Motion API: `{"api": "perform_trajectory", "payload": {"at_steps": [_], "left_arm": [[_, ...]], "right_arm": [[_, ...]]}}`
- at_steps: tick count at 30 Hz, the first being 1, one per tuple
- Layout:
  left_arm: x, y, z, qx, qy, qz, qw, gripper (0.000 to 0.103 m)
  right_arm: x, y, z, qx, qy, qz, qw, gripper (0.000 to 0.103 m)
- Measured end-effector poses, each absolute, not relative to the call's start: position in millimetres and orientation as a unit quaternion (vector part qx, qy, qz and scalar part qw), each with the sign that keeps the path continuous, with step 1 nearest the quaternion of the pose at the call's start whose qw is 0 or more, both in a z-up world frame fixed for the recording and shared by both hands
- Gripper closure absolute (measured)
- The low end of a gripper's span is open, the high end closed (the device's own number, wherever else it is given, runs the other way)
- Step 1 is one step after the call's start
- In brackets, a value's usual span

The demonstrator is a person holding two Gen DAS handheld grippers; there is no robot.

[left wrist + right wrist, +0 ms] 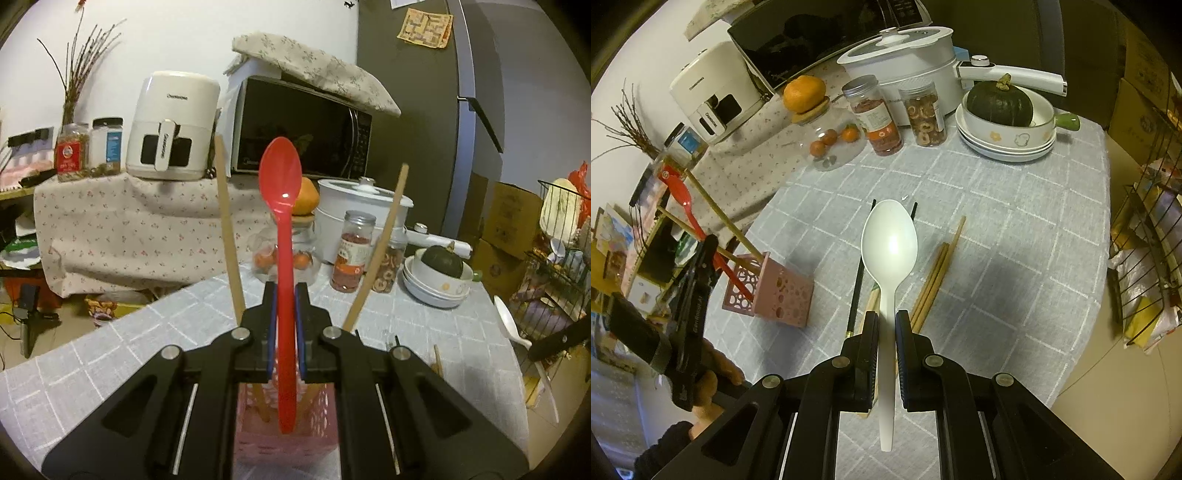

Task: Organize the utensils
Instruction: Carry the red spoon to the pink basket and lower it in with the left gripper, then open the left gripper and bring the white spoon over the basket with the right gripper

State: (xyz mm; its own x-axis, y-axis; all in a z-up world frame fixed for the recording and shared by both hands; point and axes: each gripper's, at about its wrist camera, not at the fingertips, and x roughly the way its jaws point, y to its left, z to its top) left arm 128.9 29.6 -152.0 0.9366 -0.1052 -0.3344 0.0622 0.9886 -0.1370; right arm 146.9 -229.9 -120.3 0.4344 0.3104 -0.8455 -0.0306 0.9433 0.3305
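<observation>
Checked tablecloth covers the table (1015,229), where bamboo chopsticks (936,275) lie unsorted. Left hand-held gripper (285,295) grips a red spoon (282,206) over the pink holder (775,291) (two chopsticks inside); right hand-held gripper (886,325) clasps a white spoon (889,251).

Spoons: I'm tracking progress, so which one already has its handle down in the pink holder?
The red plastic spoon, its handle inside the pink perforated holder. The white plastic spoon hangs above the table.
</observation>
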Motion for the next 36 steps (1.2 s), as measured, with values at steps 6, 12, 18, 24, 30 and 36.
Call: {"api": "perform_trajectory", "payload": {"at_steps": [6, 12, 18, 24, 30, 36], "left_arm": [[123.1, 27.2, -156.6, -0.054, 0.194, -0.045, 0.978, 0.092], [114.0, 29.7, -146.9, -0.060, 0.225, -0.053, 0.971, 0.073], [93.6, 41.0, -110.4, -0.044, 0.274, -0.075, 0.958, 0.050], [96.0, 72.1, -90.4, -0.061, 0.380, -0.051, 0.921, 0.041], [107.2, 88.5, -118.2, -0.044, 0.516, -0.066, 0.853, 0.027], [113.0, 123.8, -133.9, -0.075, 0.534, -0.046, 0.841, 0.027]], "right_arm": [[143.0, -226.9, -113.9, 0.139, 0.507, 0.106, 0.844, 0.094], [136.7, -216.5, -99.5, 0.147, 0.483, 0.119, 0.855, 0.094], [131.1, -197.0, -80.2, 0.152, 0.438, 0.139, 0.875, 0.094], [126.1, -162.8, -61.6, 0.160, 0.358, 0.148, 0.908, 0.094], [124.4, -119.6, -63.6, 0.153, 0.283, 0.145, 0.936, 0.094], [120.0, -82.7, -73.8, 0.138, 0.205, 0.110, 0.963, 0.094]]}}
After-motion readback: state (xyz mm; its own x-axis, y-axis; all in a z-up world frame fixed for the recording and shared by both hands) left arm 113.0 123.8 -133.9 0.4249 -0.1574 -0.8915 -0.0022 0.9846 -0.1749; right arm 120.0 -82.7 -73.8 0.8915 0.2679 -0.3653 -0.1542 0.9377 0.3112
